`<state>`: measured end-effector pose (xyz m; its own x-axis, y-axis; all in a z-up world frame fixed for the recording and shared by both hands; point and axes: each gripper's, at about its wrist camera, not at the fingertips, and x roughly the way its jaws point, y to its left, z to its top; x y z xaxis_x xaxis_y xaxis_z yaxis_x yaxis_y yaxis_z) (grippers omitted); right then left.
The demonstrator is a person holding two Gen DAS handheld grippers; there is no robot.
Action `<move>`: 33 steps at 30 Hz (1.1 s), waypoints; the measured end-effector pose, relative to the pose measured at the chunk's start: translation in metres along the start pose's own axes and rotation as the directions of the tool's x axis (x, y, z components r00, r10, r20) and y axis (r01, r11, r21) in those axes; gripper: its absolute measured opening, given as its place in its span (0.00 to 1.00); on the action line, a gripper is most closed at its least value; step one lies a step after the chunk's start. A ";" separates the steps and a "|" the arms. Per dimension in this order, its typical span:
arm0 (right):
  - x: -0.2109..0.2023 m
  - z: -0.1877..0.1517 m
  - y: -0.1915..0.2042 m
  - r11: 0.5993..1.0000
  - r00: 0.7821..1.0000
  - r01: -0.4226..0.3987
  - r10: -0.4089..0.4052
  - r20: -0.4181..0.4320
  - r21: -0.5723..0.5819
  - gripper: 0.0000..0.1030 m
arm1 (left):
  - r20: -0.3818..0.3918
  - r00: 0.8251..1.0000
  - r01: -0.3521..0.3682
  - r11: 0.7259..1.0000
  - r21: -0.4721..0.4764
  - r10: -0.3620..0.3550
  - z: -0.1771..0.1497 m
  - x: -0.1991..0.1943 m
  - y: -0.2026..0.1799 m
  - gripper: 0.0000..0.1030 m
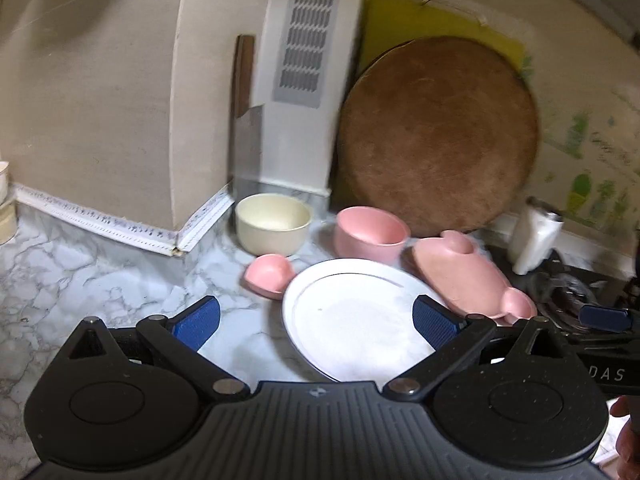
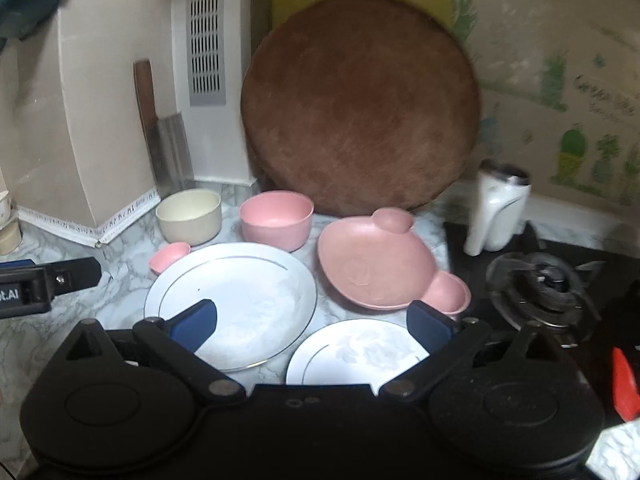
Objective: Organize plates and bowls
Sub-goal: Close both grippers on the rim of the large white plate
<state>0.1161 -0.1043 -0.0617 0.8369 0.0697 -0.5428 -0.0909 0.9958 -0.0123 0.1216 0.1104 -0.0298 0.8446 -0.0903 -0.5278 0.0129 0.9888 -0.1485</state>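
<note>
On the marble counter [image 1: 80, 272] lie a large white plate [image 1: 352, 320] [image 2: 248, 296], a smaller white plate [image 2: 356, 352], a pink bear-shaped plate [image 1: 468, 276] [image 2: 380, 268], a pink bowl [image 1: 370, 232] [image 2: 276, 218], a cream bowl [image 1: 274, 222] [image 2: 188, 216] and a small pink dish [image 1: 270, 274] [image 2: 170, 256]. My left gripper [image 1: 316, 320] is open and empty, hovering over the large plate's near-left edge. My right gripper [image 2: 312, 320] is open and empty, above the gap between the two white plates.
A round brown cutting board [image 1: 436, 136] [image 2: 360, 108] and a yellow board [image 1: 400, 20] lean on the back wall. A cleaver [image 1: 246, 128] [image 2: 168, 148] stands in the corner. A white bottle [image 2: 496, 208] and a gas burner [image 2: 544, 280] sit at the right.
</note>
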 end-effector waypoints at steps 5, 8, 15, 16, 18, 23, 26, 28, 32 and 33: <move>0.047 0.011 -0.008 0.999 0.996 -0.047 0.045 -0.071 -0.027 0.93 | -0.085 0.995 -0.048 0.999 -0.016 0.046 0.003 0.038 0.002 1.00; 0.076 0.016 -0.014 0.997 0.986 -0.074 0.072 -0.151 -0.008 0.89 | -0.136 0.988 -0.071 0.997 -0.020 0.068 0.005 0.066 0.004 1.00; 0.130 0.025 -0.027 0.991 0.943 -0.111 0.127 -0.308 0.069 0.73 | -0.243 0.968 -0.072 0.996 -0.052 0.058 0.008 0.114 0.012 0.94; 0.133 0.026 -0.029 0.990 0.937 -0.115 0.136 -0.322 0.084 0.73 | -0.256 0.965 -0.071 0.996 -0.046 0.057 0.009 0.119 0.012 0.89; 0.140 0.027 -0.031 0.984 0.924 -0.147 0.172 -0.343 0.098 0.71 | -0.281 0.959 -0.063 0.997 -0.045 0.047 0.009 0.128 0.015 0.85; 0.154 0.034 -0.030 0.984 0.912 -0.160 0.178 -0.368 0.080 0.71 | -0.341 0.940 -0.046 0.996 -0.082 0.016 0.007 0.148 0.024 0.69; 0.161 0.036 -0.036 0.973 0.892 -0.188 0.225 -0.392 0.131 0.65 | -0.369 0.929 -0.021 0.993 -0.117 -0.023 0.006 0.159 0.030 0.59; 0.165 0.036 -0.038 0.967 0.882 -0.201 0.248 -0.401 0.157 0.55 | -0.382 0.923 -0.013 0.990 -0.142 -0.042 0.007 0.164 0.032 0.51; 0.169 0.038 -0.043 0.964 0.878 -0.188 0.251 -0.408 0.189 0.37 | -0.402 0.913 -0.003 0.984 -0.180 -0.070 0.007 0.171 0.036 0.35; 0.170 0.039 -0.045 0.963 0.877 -0.181 0.250 -0.411 0.199 0.33 | -0.404 0.911 0.003 0.982 -0.187 -0.079 0.007 0.172 0.036 0.33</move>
<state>0.2836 -0.1344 -0.1208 0.4890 0.2855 -0.8242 -0.1321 0.9583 0.2535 0.2707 0.1311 -0.1199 0.5526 -0.2086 -0.8069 -0.0848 0.9491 -0.3035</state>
